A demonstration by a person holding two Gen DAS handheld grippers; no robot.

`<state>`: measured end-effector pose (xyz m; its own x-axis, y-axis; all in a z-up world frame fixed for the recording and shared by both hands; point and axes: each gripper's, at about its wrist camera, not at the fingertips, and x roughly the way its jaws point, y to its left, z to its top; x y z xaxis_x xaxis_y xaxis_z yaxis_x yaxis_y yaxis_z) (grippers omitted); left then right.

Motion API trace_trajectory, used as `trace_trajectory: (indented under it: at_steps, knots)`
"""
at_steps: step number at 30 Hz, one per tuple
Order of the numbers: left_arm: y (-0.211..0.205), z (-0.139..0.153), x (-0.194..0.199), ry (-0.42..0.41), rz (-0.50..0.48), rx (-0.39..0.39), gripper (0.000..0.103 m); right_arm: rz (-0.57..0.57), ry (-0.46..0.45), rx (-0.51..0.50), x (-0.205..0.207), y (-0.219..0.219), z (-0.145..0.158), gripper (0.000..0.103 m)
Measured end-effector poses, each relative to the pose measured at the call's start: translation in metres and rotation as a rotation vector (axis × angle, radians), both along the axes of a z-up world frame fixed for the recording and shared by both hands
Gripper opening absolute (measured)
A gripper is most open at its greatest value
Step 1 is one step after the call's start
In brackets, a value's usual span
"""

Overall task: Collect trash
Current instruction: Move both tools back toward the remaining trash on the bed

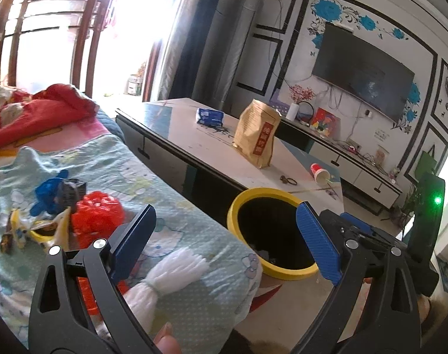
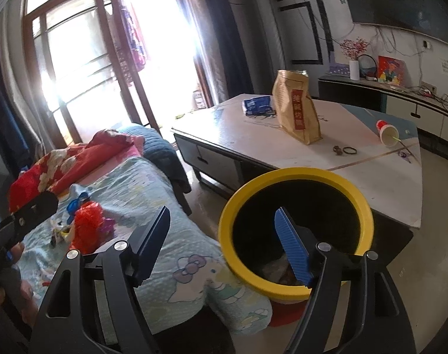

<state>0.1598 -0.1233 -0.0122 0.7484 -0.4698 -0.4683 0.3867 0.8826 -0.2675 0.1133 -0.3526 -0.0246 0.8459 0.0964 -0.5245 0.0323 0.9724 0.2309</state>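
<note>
The trash bin point(image 2: 296, 233) stands on the floor between the sofa point(image 2: 153, 194) on its left and the coffee table point(image 2: 371, 183) behind it — some scraps lie in its bottom. On the table a paper bag point(image 2: 297, 106) stands upright, a wrapper packet point(image 2: 258, 104) behind it to the left, a tipped paper cup point(image 2: 387, 132) well to its right. On the sofa a heap of small litter point(image 1: 73, 221) lies left of the bin — a quilt point(image 1: 32, 112) is bunched behind it.

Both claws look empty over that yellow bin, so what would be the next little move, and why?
Probably swing the left claw, which is open and empty, left toward the red crumpled item among the bits on the bedspread. The yellow-rimmed bin already holds some scraps, and the right claw hangs open above it holding nothing.
</note>
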Motion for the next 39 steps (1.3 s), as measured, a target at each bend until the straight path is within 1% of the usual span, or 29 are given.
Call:
trace_trajectory:
  at_steps: [8,24,35,39]
  knots:
    - [0.023,0.002,-0.006,-0.011,0.038,-0.014,0.088,0.067,-0.002,-0.019,-0.002,0.029,0.003,0.075]
    - [0.076,0.006,-0.009,-0.014,0.143,-0.061,0.088,0.216,0.029,-0.067,-0.004,0.088,0.002,0.076]
    - [0.111,-0.002,-0.005,0.007,0.207,-0.078,0.088,0.310,0.060,-0.106,-0.001,0.131,-0.005,0.077]
    - [0.126,-0.011,-0.001,0.042,0.239,-0.072,0.088,0.335,0.082,-0.120,0.003,0.146,-0.011,0.077]
